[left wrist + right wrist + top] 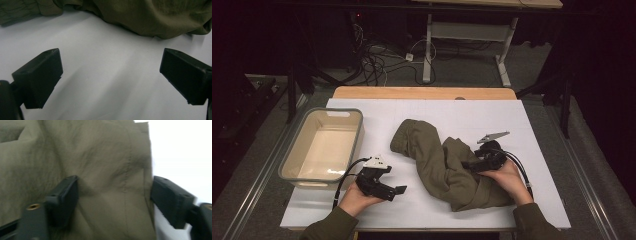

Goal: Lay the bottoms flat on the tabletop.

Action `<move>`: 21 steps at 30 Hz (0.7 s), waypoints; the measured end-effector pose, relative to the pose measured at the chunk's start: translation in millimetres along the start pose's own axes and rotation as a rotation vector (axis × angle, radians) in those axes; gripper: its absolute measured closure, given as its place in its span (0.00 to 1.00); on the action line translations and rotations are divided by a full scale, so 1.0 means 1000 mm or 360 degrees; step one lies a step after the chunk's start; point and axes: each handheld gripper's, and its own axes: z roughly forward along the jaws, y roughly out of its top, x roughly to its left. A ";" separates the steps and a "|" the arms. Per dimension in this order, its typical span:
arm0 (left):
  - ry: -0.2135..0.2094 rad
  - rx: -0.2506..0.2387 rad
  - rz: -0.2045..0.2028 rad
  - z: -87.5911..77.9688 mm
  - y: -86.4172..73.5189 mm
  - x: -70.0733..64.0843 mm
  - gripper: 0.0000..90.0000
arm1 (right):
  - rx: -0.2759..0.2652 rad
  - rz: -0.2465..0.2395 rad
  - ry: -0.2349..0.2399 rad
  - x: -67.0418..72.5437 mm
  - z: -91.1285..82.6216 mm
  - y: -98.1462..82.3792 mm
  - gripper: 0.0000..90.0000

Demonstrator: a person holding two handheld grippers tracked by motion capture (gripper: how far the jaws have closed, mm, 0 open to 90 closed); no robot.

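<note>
- A green cloth (439, 162) lies bunched up in the middle of the white table (492, 112). It looks like pants or a jacket, all crumpled, with one part curling up toward the far side.
- The right gripper (472, 164) sits on the right part of the cloth, with the hand behind it. In the right gripper view its jaws stand wide apart with a fold of cloth (112, 182) between them. The right jaw is at the cloth's seamed edge. The pads do not pinch the cloth yet, so nothing is grabbed.
- My guess is that the jaws are spread this wide so they can fit around a thick fold before they squeeze.
- The left gripper (399, 190) rests low on the table, just left of the cloth. Its jaws are wide apart too, and in the left gripper view just bare table (105, 75) lies between them, with the cloth (150, 17) a bit ahead. It holds nothing.
- It looks like this hand waits there so it can reach the cloth's near edge when needed.
- A pale bin (299, 150) stands on the left side of the table, hanging a little over its edge. Nothing is in it. Maybe the cloth goes in there later, so the bin is kept near.
</note>
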 end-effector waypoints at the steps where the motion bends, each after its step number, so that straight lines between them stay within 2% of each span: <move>1: -0.0001 0.0000 0.0000 0.000 0.000 0.000 0.05 | -0.0014 -0.0012 -0.0022 0.000 -0.001 -0.001 0.34; 3: 0.0000 0.0002 0.0001 0.000 0.000 0.000 0.05 | -0.0017 -0.0045 -0.0069 0.001 -0.002 -0.003 0.45; 6: 0.0000 0.0001 0.0000 0.000 0.000 0.000 0.05 | -0.0004 -0.0102 -0.0096 0.007 -0.004 -0.005 0.59; 9: 0.0000 0.0006 0.0002 0.001 0.000 0.000 0.05 | 0.0006 -0.0151 -0.0161 0.011 -0.005 -0.006 0.79; 10: 0.0000 0.0007 0.0003 0.001 0.000 0.000 0.05 | 0.0002 -0.0169 -0.0153 0.012 -0.005 -0.006 0.89; 11: 0.0001 0.0008 0.0005 0.001 0.000 -0.001 0.05 | 0.0005 -0.0165 -0.0108 0.011 -0.005 -0.007 0.94; 14: -0.0001 0.0005 0.0004 0.000 0.000 -0.001 0.05 | 0.0001 -0.0155 -0.0091 0.012 -0.005 -0.007 0.97; 16: -0.0002 0.0004 0.0008 0.000 0.000 0.000 0.05 | -0.0006 -0.0140 -0.0054 0.011 -0.007 -0.006 0.97; 18: -0.0002 0.0003 0.0008 0.000 0.000 0.000 0.05 | -0.0050 -0.0122 0.0013 0.010 -0.013 -0.005 0.98; 21: -0.0002 0.0002 0.0004 0.000 0.000 0.000 0.05 | -0.0116 -0.0137 0.0071 0.016 -0.027 -0.004 0.98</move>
